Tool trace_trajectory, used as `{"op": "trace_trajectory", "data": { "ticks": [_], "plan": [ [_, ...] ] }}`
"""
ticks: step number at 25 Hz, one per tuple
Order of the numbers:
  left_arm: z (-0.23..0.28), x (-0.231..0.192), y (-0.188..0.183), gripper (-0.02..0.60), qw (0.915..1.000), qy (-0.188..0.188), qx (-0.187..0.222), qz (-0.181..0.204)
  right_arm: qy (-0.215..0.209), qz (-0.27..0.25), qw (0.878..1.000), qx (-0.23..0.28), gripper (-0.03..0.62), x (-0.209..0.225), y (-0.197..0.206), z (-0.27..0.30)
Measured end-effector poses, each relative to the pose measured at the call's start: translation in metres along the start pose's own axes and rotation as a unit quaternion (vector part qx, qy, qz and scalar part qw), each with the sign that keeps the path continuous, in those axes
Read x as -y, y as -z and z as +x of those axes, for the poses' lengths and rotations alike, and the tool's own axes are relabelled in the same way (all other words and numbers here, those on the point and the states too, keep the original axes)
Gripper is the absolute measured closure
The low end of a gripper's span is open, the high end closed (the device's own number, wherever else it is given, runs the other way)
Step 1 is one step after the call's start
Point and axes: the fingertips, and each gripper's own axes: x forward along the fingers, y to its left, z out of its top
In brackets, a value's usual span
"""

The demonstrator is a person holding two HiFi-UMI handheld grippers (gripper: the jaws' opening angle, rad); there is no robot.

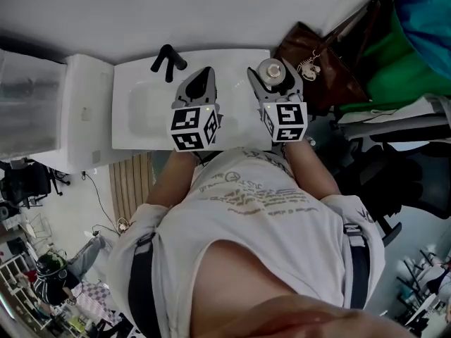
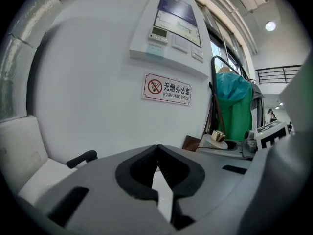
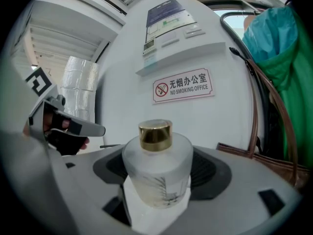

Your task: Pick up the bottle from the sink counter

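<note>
Right tongs (image 3: 157,153) grip gold-capped bottle (image 3: 155,175) | left tongs (image 2: 156,148) closed together

There are two hand-held grippers: the left hand-held gripper (image 1: 203,76) at 11 o'clock in the head view, and the right hand-held gripper (image 1: 273,76) at 1 o'clock. There are two marker cubes, one (image 1: 193,127) on the left and one (image 1: 285,122) on the right. There is one bottle (image 3: 156,165) with one gold cap (image 3: 155,133). One sink (image 1: 141,111) has one black faucet (image 1: 168,60) at 11 o'clock. The wall carries one no-smoking sign (image 3: 184,85) and one control panel (image 2: 171,26). One brown bag (image 1: 317,65) sits at 2 o'clock.
</note>
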Motion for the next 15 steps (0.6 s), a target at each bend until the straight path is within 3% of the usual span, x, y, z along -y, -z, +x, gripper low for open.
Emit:
{"op": "trace_trajectory", "data": {
  "ticks": [6,15],
  "plan": [
    [-0.007,-0.001,0.015,0.560,0.9995,-0.028,-0.012,-0.014,-0.032,-0.003,0.999,-0.007,0.256,-0.003,0.010,-0.001],
    [-0.006,0.004,0.008,0.560,0.9996,-0.028,-0.004,0.000,-0.031,-0.012,0.999,0.022,0.255,0.000,-0.008,-0.005]
  ]
}}
